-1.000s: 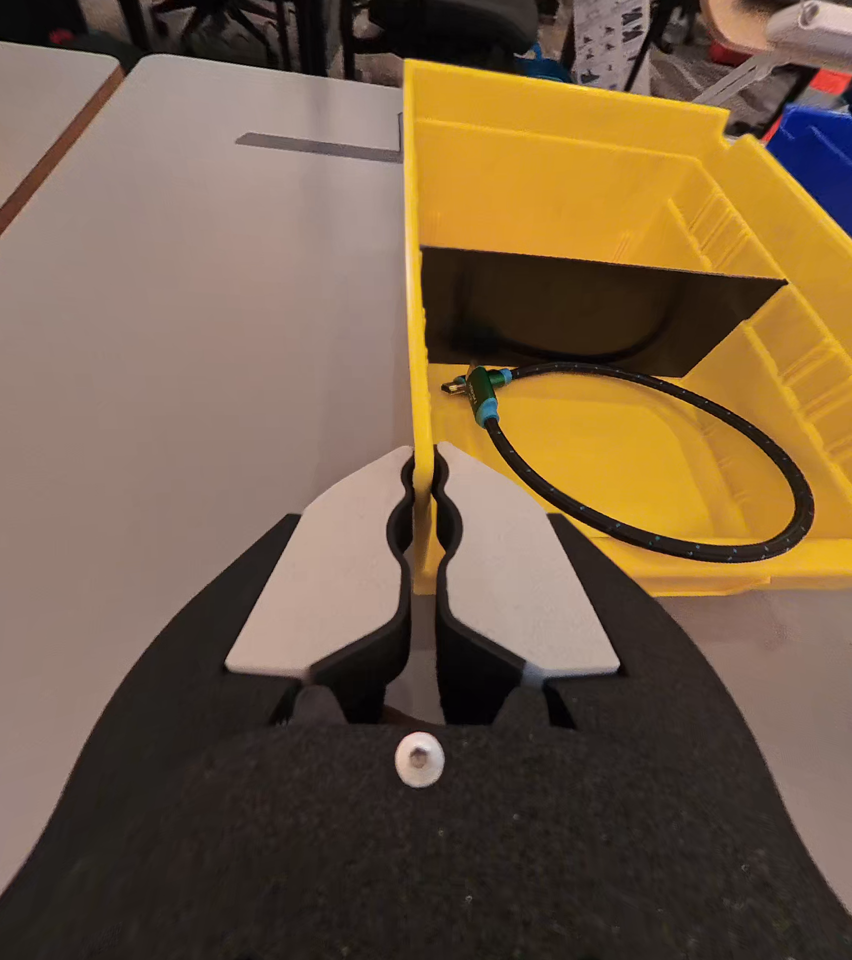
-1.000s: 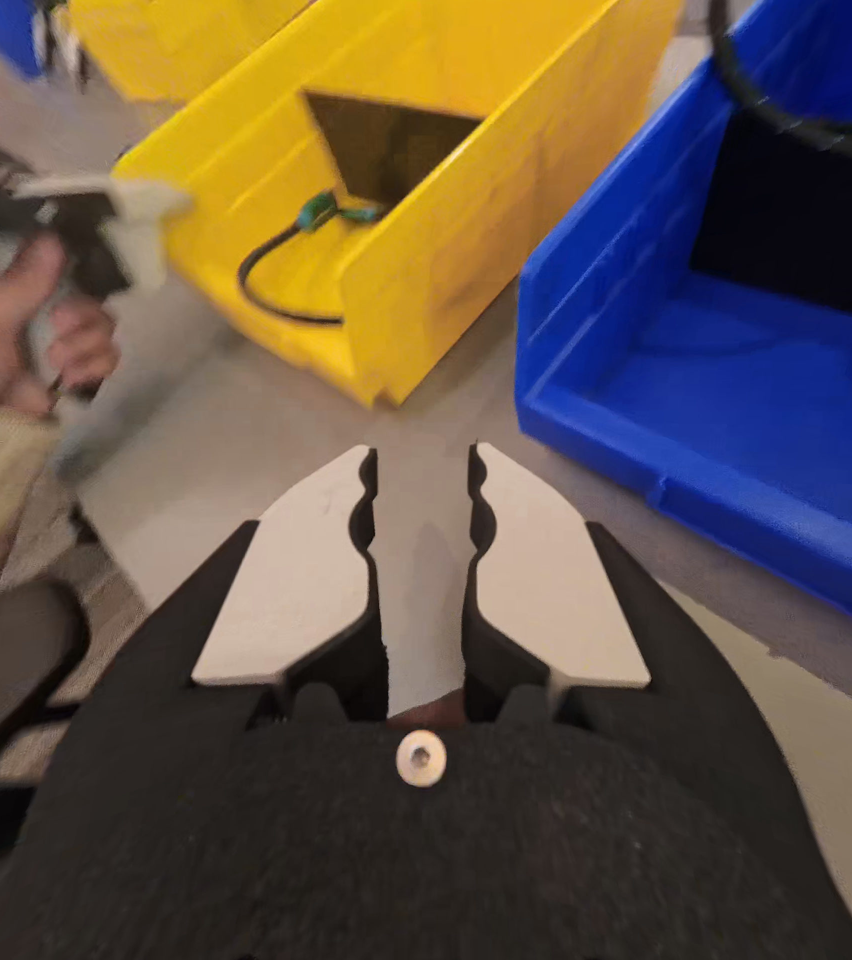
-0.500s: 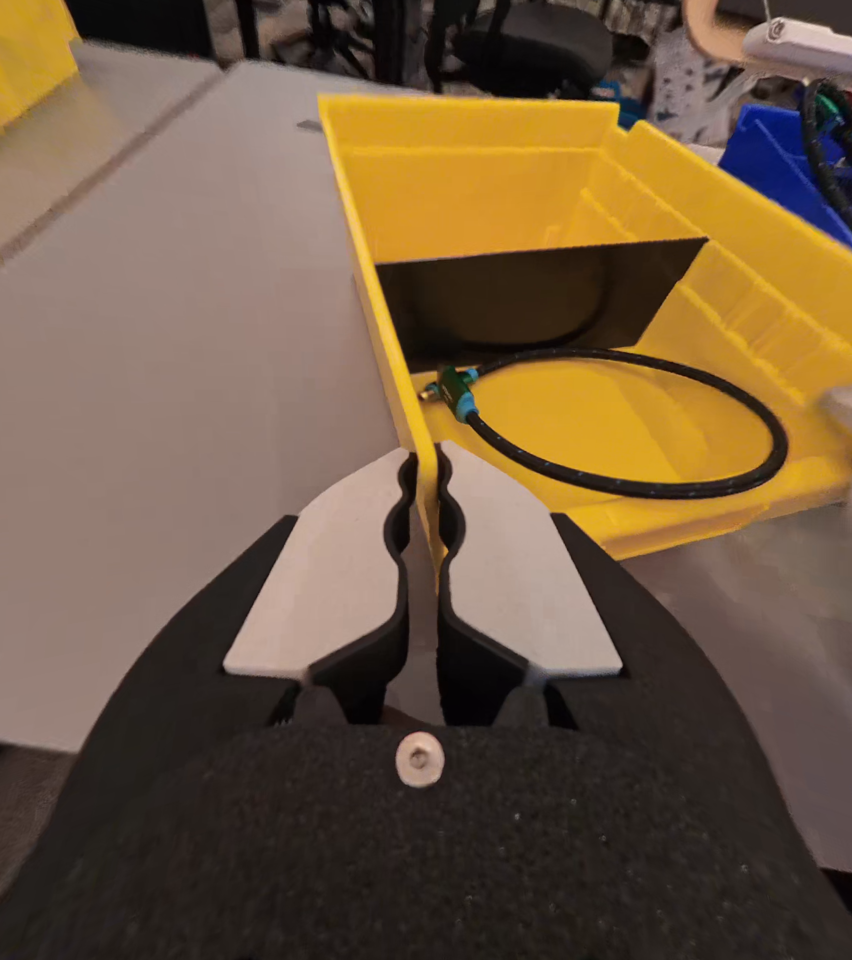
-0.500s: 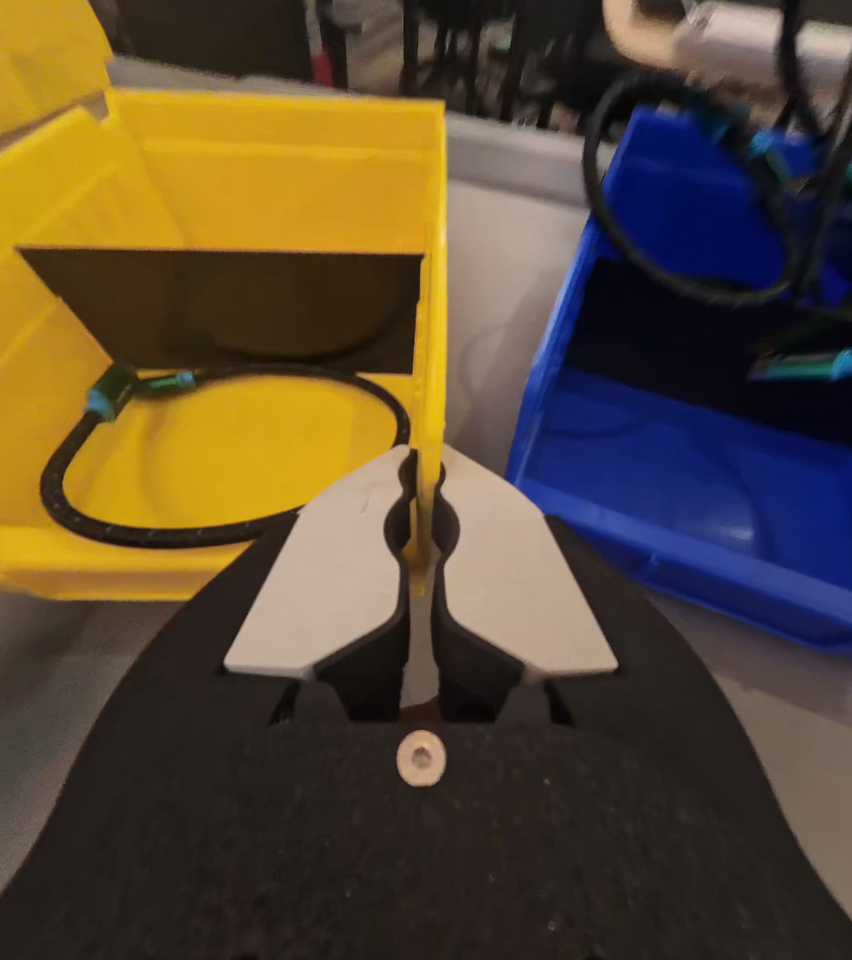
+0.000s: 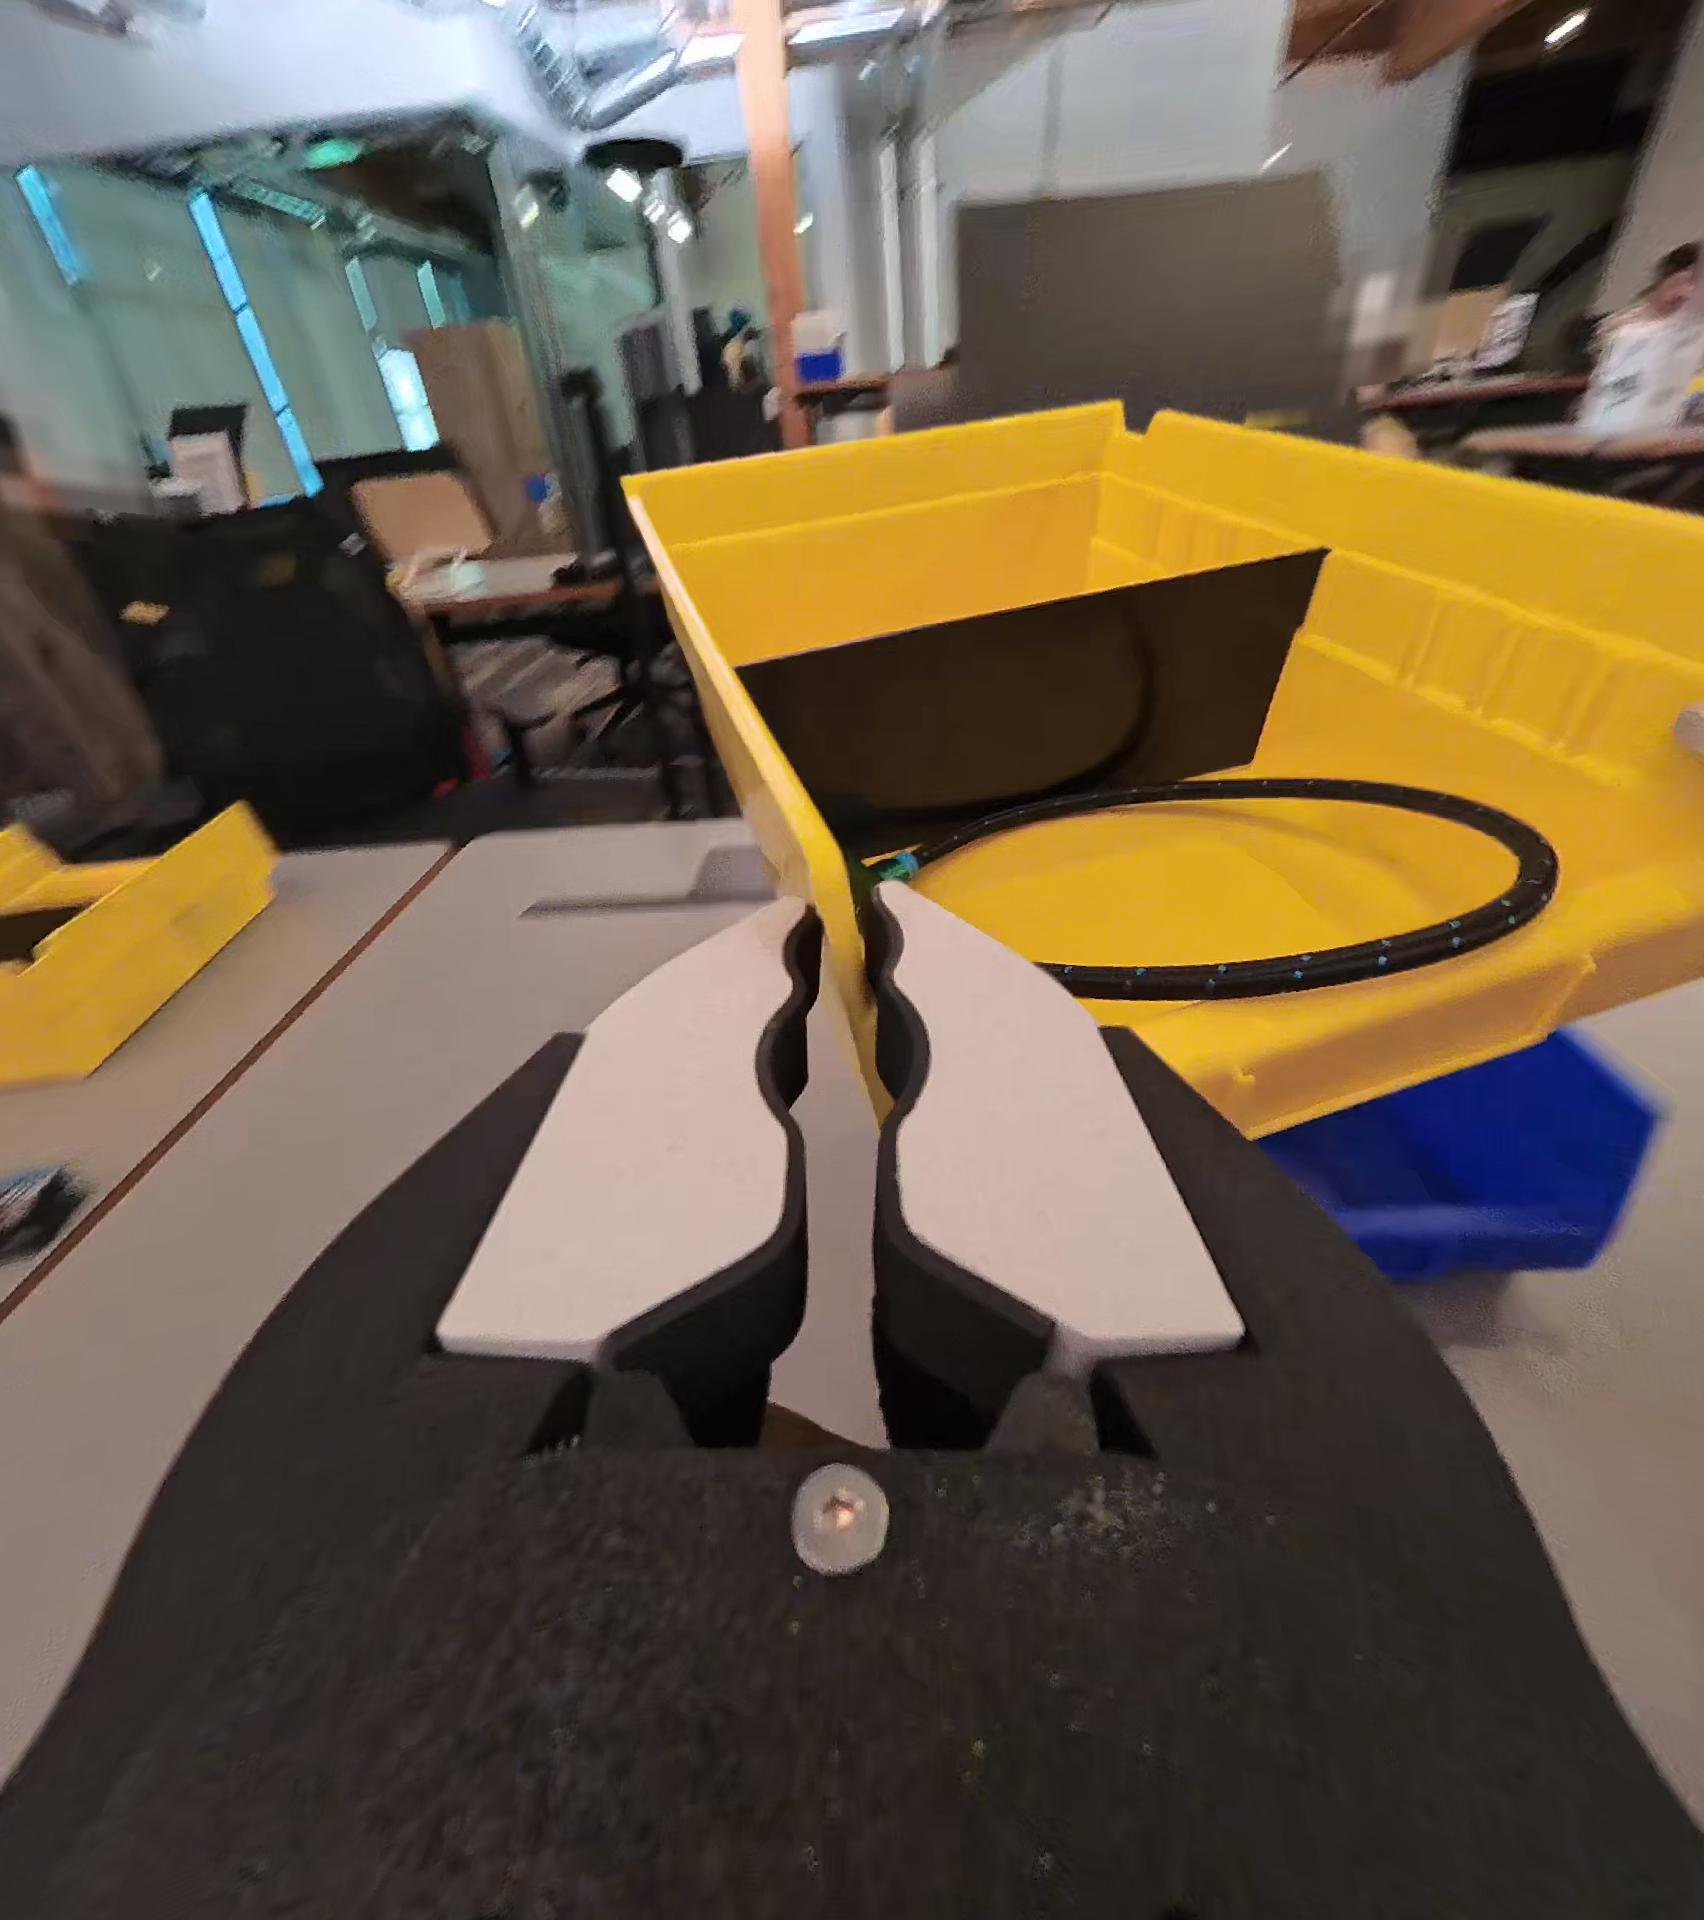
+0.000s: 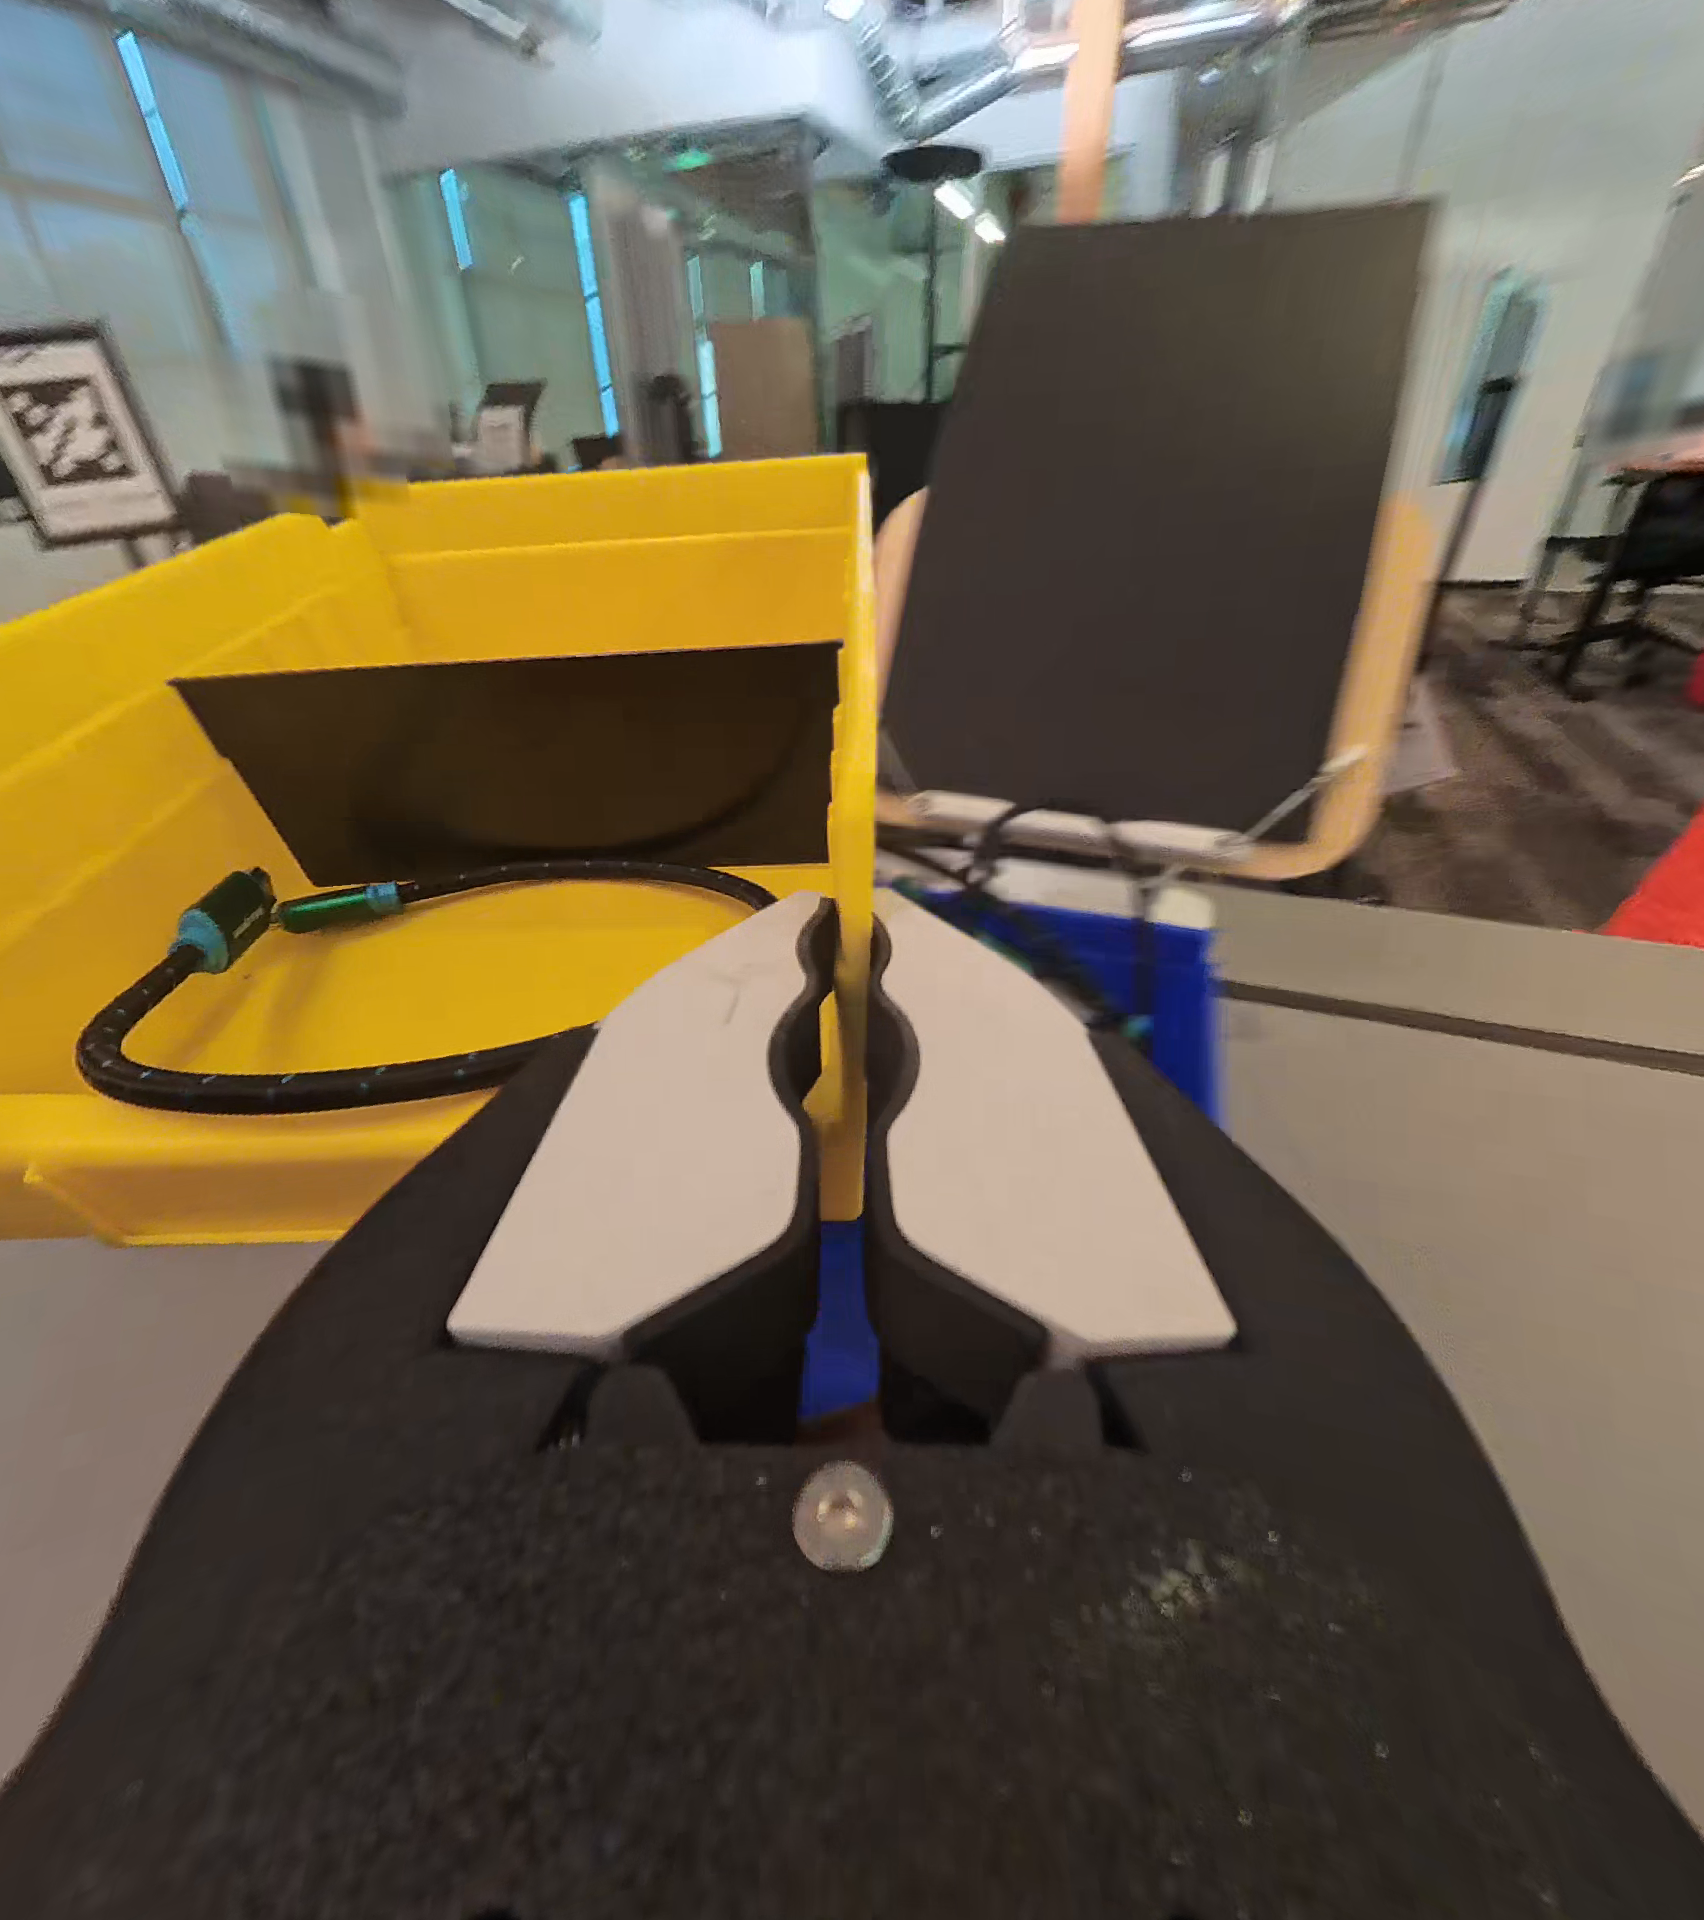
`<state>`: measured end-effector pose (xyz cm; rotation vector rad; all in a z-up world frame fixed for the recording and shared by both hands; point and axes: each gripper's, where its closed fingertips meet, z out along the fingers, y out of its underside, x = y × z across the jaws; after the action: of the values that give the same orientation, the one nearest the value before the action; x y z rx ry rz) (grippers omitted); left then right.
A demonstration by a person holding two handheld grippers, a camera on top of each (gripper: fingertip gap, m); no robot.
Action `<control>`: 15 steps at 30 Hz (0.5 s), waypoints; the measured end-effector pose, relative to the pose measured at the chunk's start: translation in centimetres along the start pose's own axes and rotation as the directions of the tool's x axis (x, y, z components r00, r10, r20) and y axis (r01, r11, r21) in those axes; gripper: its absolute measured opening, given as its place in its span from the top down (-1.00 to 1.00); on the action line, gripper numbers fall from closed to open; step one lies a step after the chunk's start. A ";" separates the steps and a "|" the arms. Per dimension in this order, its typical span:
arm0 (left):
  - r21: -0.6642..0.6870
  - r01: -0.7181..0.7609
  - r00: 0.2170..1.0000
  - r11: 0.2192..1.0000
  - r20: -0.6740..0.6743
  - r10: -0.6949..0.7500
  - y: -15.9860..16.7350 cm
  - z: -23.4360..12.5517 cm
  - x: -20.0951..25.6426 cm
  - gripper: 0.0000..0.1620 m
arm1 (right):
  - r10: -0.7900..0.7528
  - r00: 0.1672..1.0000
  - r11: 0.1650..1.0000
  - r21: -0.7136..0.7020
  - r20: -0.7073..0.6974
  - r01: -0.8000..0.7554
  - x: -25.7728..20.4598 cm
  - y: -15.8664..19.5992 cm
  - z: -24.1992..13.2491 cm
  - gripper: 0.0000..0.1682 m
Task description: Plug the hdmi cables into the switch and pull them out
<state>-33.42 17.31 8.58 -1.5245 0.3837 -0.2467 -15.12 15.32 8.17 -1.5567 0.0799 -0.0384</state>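
Observation:
A yellow bin is held up off the table between both grippers. My left gripper is shut on the bin's left wall. My right gripper is shut on the bin's right wall. A black braided HDMI cable lies looped on the bin floor; in the right wrist view its green and blue plugs rest near a black divider. No switch is in view.
A blue bin sits under the raised bin and holds more cables. A second yellow bin stands on the grey table at far left. A dark-backed chair stands behind the table. About 20 centimeters separates my left fingertips from my right.
Both grippers have lifted the yellow bin off the table and over the blue bin. The views have tilted up so the room behind shows. One second ago the right gripper was open and empty.

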 end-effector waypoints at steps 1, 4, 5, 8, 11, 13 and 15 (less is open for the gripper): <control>0.024 0.002 0.999 1.000 -0.045 -0.001 -1.2 0.8 2.4 0.91 | 0.006 0.999 1.000 0.014 -0.037 -0.006 2.5 -1.0 -0.7 0.98; 0.043 0.010 0.982 0.999 -0.187 -0.002 -2.9 3.8 10.3 0.91 | -0.008 0.985 0.999 0.037 -0.172 0.014 10.4 -3.0 -3.3 0.98; 0.032 0.009 0.972 0.999 -0.234 -0.001 -2.7 4.8 13.1 0.91 | -0.018 0.976 0.999 0.033 -0.218 0.025 13.1 -3.2 -4.2 0.98; -0.019 -0.028 0.928 0.999 -0.372 0.019 -0.8 7.6 21.9 0.90 | -0.044 0.938 0.999 -0.025 -0.344 0.037 21.4 -2.0 -6.6 0.98; -0.097 -0.065 0.885 0.993 -0.465 0.013 3.0 9.7 29.6 0.89 | -0.061 0.907 0.993 -0.120 -0.417 0.011 28.9 1.6 -8.0 0.98; -0.153 -0.097 0.865 0.983 -0.501 0.007 5.9 10.9 33.5 0.89 | -0.044 0.897 0.982 -0.182 -0.439 -0.042 32.7 4.9 -8.5 0.98; -0.218 -0.108 0.858 0.970 -0.513 -0.020 8.8 11.8 36.1 0.89 | -0.026 0.896 0.970 -0.227 -0.443 -0.084 35.6 8.3 -8.6 0.98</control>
<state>3.59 14.39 -3.38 -1.6743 0.9002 -0.5944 19.47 4.14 -1.17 -1.7656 0.4859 -0.3753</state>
